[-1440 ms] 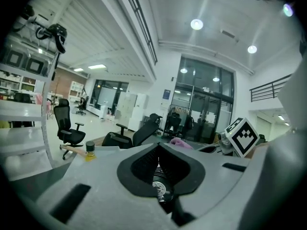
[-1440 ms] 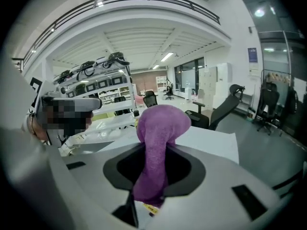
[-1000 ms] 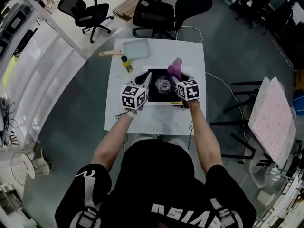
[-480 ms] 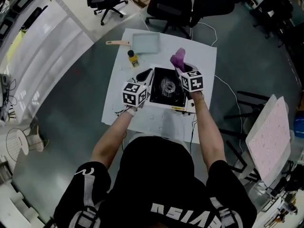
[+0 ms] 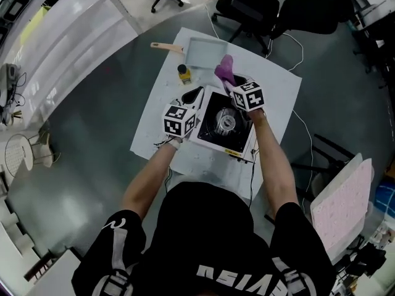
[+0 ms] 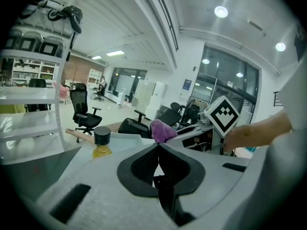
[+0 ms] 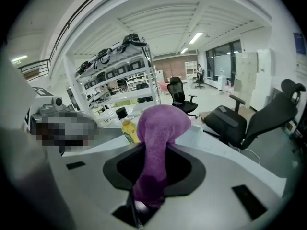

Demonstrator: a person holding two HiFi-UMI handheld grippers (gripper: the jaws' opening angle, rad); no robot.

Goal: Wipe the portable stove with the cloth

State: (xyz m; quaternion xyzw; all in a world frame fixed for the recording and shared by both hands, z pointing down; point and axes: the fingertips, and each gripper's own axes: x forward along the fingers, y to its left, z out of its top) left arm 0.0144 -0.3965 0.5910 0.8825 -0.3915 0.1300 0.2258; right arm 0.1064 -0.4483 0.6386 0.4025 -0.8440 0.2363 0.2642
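Purple cloth (image 7: 160, 128) is clamped in the right tongs (image 5: 231, 83), whose jaws are pressed onto its lower end. The rest of it bulges up and forward past the tips. From the head view it hangs over the far edge of the portable stove (image 5: 216, 134), a black-topped unit with a round burner (image 5: 226, 122) that sits near the middle of the white table (image 5: 278, 97).

The left tongs (image 6: 158, 146) hold nothing, and their tips meet with only a sliver of light below. They lie along the stove's left edge.

Just past the stove's far left corner stands a yellow bottle (image 5: 183, 73) with a black cap, close to both tongs. Behind it a pale shallow tray (image 5: 203, 52) lies flat at the table's far end, with a wooden handle (image 5: 163, 46) sticking out beside it. Black office chairs (image 5: 247, 8) crowd the table's far side, and a white cable (image 5: 290, 48) trails across the grey floor. A pink foam board (image 5: 342, 205) leans well off to the right.
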